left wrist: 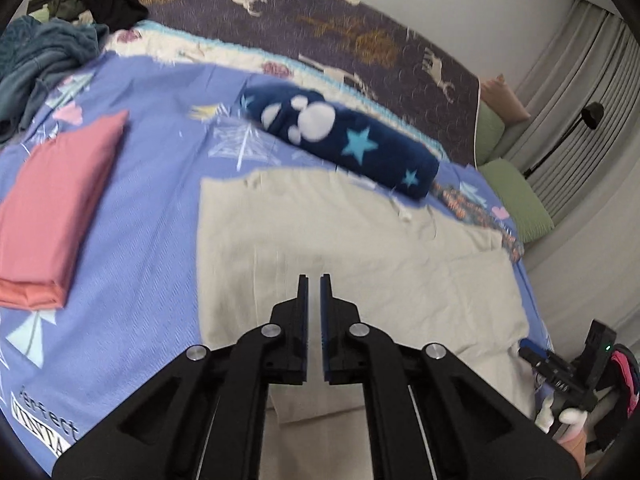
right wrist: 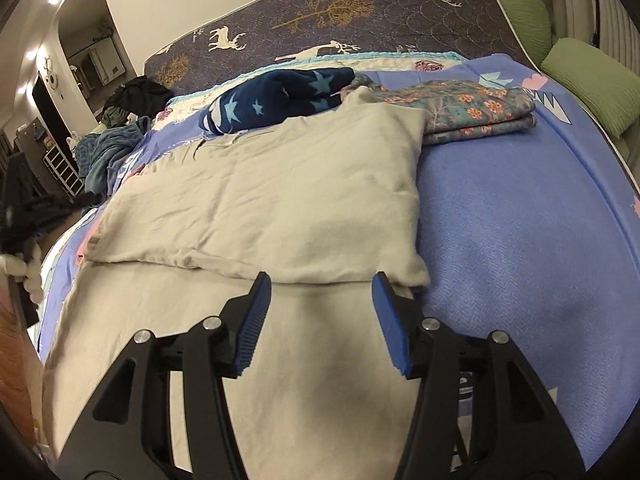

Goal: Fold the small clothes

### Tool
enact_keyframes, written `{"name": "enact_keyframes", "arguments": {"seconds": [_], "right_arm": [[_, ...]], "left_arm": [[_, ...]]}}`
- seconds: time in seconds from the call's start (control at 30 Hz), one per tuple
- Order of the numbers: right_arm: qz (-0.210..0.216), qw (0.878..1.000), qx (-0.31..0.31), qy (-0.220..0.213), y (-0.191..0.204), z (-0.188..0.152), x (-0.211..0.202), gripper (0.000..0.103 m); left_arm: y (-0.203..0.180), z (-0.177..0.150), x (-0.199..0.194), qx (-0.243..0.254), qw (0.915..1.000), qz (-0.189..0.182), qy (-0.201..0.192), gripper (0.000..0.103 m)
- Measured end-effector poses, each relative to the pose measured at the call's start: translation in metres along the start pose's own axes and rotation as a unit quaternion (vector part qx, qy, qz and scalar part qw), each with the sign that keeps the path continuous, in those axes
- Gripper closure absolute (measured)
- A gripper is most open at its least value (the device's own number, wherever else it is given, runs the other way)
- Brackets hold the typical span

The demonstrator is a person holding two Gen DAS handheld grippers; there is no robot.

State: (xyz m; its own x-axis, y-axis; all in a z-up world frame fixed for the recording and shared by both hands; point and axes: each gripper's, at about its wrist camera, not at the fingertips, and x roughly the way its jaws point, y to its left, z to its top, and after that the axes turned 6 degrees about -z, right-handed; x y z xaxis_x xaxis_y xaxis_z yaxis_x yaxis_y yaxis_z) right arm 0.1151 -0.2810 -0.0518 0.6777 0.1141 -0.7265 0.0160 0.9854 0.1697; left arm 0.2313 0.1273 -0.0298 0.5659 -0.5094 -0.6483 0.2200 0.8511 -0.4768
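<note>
A beige garment [right wrist: 264,200] lay spread over a blue patterned bedspread [right wrist: 520,220], filling the centre of both views, its upper part folded down onto the lower. The left gripper [left wrist: 314,280] hovered above the cloth at the lower centre of the left wrist view, jaws a narrow slit apart with nothing between them. The right gripper [right wrist: 320,280] hung over the fold's edge at the lower centre of its own view, jaws wide and empty. A navy star-print fleece [left wrist: 344,136] lay beyond the garment. A folded pink cloth [left wrist: 56,208] sat at the left, and a folded floral cloth [right wrist: 472,112] at the upper right.
</note>
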Motion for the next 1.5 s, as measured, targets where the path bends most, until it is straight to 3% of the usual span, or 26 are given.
{"name": "enact_keyframes", "arguments": {"seconds": [0.1,0.17,0.2,0.23,0.27,0.3,0.4,0.47,0.6,0.67,0.7,0.73,0.8,0.87,0.9,0.97,1.0,1.13,1.2,1.23,1.3,1.37,1.4,1.43,1.5], "right_arm": [[0.003,1.000,-0.003,-0.006,0.006,0.000,-0.004,0.049],[0.008,1.000,0.000,-0.015,0.008,0.000,-0.010,0.049],[0.013,1.000,0.000,-0.021,0.009,0.000,-0.015,0.049],[0.015,1.000,-0.001,-0.027,0.010,0.001,-0.019,0.049],[0.015,0.999,-0.004,-0.036,0.010,0.002,-0.025,0.048],[0.014,0.999,-0.005,-0.041,0.010,0.004,-0.028,0.047],[0.008,0.999,-0.005,-0.053,0.006,0.006,-0.038,0.046],[0.002,0.998,0.000,-0.059,-0.002,0.008,-0.042,0.044],[-0.003,0.999,0.025,-0.047,-0.016,0.008,-0.035,0.044],[0.001,0.999,0.033,-0.041,-0.020,0.003,-0.030,0.044],[0.000,0.999,0.033,-0.039,-0.019,0.001,-0.028,0.044],[0.001,0.999,0.032,-0.036,-0.019,0.000,-0.026,0.044],[0.004,0.999,0.030,-0.028,-0.016,-0.002,-0.021,0.044],[0.005,0.999,0.023,-0.029,-0.012,-0.002,-0.022,0.044],[0.004,0.999,0.019,-0.032,-0.011,-0.002,-0.024,0.044],[0.004,0.999,0.013,-0.041,-0.009,-0.001,-0.030,0.044],[0.004,0.999,0.012,-0.043,-0.010,0.000,-0.031,0.044],[-0.008,0.999,0.017,-0.049,-0.019,0.000,-0.035,0.043],[-0.016,0.998,0.028,-0.045,-0.026,0.001,-0.033,0.043],[-0.017,0.998,0.034,-0.043,-0.030,0.002,-0.032,0.043],[-0.013,0.998,0.041,-0.042,-0.033,0.002,-0.031,0.043],[-0.012,0.998,0.035,-0.042,-0.032,0.002,-0.030,0.043],[-0.012,0.999,0.031,-0.041,-0.032,0.002,-0.028,0.043],[-0.011,0.999,0.029,-0.039,-0.032,0.004,-0.026,0.043],[-0.007,0.999,0.031,-0.034,-0.034,0.008,-0.021,0.043]], "left_arm": [[-0.003,-0.007,0.018,0.020,0.9992,0.027,0.019,0.068],[-0.008,-0.010,0.032,0.045,0.9971,0.053,0.031,0.068],[-0.010,-0.011,0.035,0.053,0.9962,0.058,0.036,0.072],[-0.012,-0.013,0.039,0.067,0.9950,0.063,0.039,0.092],[-0.014,-0.013,0.040,0.076,0.9943,0.062,0.042,0.103],[-0.015,-0.014,0.039,0.079,0.9941,0.062,0.040,0.103],[-0.028,-0.008,0.008,0.089,0.9944,0.052,-0.024,0.103],[-0.031,0.000,-0.011,0.096,0.9913,0.068,-0.058,0.103],[-0.006,0.006,-0.021,0.068,0.9917,0.092,-0.057,0.103],[0.003,0.001,-0.012,0.044,0.9967,0.061,-0.029,0.103],[0.006,-0.003,-0.006,0.036,0.9983,0.041,-0.017,0.096],[0.006,-0.008,0.000,0.035,0.9990,0.028,-0.007,0.083],[0.003,-0.013,0.017,0.048,0.9980,0.039,0.014,0.060],[-0.004,-0.015,0.036,0.075,0.9947,0.064,0.031,0.060],[-0.009,-0.017,0.041,0.094,0.9918,0.081,0.032,0.061],[-0.020,-0.020,0.044,0.129,0.9858,0.102,0.033,0.095],[-0.024,-0.018,0.040,0.126,0.9873,0.092,0.030,0.103],[-0.043,-0.004,-0.010,0.135,0.9868,0.071,-0.054,0.103],[-0.048,0.002,-0.023,0.153,0.9804,0.101,-0.072,0.103],[-0.046,0.005,-0.024,0.164,0.9739,0.136,-0.077,0.103],[-0.035,0.007,-0.015,0.165,0.9717,0.158,-0.062,0.103],[-0.026,0.001,-0.002,0.159,0.9747,0.153,-0.031,0.094],[-0.026,-0.004,0.004,0.162,0.9723,0.167,-0.021,0.072],[-0.029,-0.007,0.008,0.168,0.9689,0.180,-0.021,0.061],[-0.038,-0.009,0.011,0.178,0.9694,0.167,-0.025,0.061]]}}
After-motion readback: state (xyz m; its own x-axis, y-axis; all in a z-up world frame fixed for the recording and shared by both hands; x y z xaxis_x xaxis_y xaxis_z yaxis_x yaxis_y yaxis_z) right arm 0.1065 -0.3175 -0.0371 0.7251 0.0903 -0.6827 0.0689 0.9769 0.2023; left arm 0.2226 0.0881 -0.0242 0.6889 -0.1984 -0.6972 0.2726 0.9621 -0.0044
